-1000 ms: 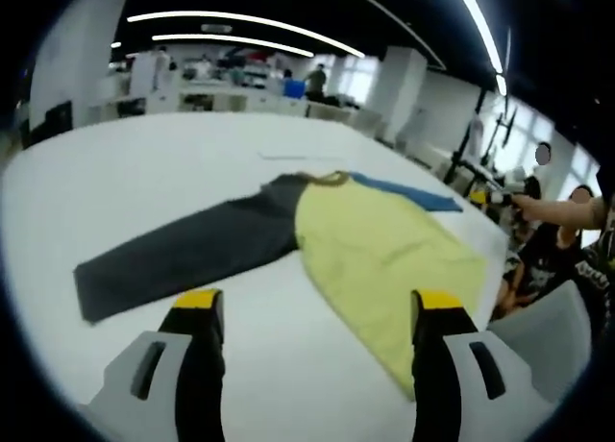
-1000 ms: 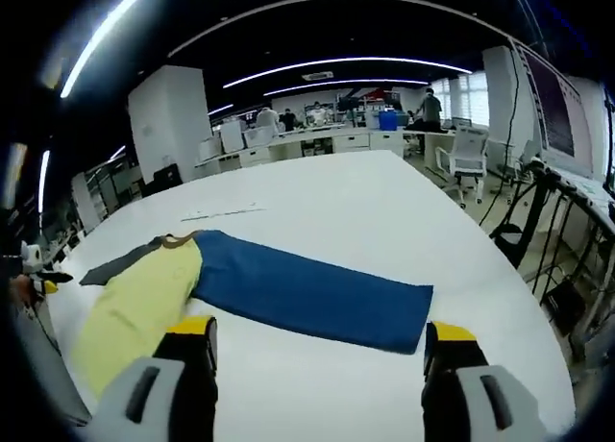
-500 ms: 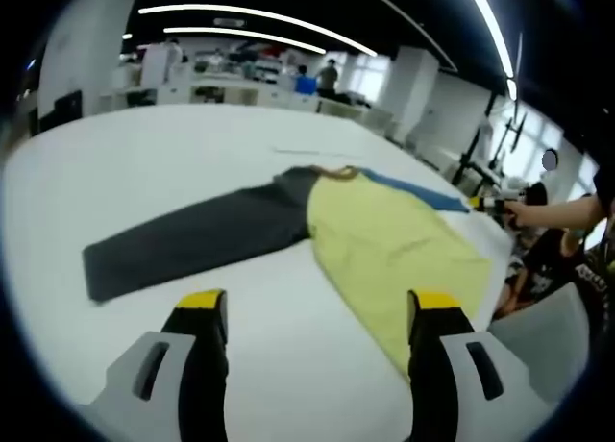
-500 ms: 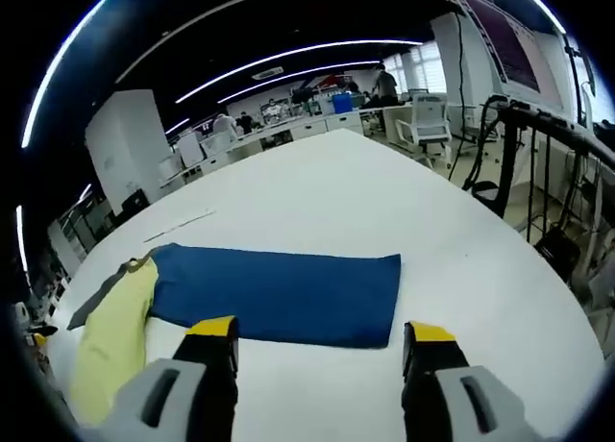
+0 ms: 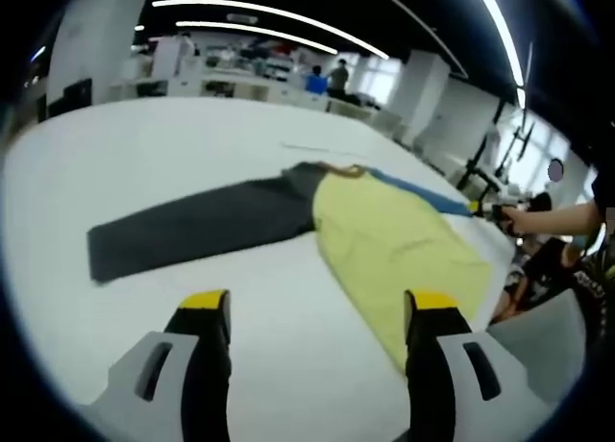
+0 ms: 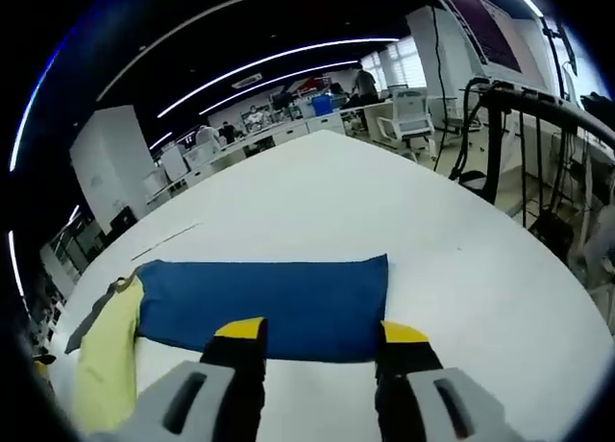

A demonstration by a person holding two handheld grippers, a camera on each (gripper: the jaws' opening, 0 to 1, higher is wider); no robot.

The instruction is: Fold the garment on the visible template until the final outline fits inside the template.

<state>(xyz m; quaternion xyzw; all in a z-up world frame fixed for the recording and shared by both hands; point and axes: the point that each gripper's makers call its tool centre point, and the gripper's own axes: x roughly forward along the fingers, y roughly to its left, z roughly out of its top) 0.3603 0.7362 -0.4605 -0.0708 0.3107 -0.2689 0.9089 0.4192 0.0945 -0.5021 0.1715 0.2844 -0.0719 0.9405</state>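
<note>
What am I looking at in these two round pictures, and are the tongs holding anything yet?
A person holds one pair of tongs in each hand, and a fisheye camera rides on each. The left gripper view looks over the left tongs at a garment on a white table: a dark grey sleeve and a yellow body. The right gripper view looks over the right tongs at the garment's blue sleeve, lying flat. Both tongs are open and hold nothing. I cannot make out a template outline.
</note>
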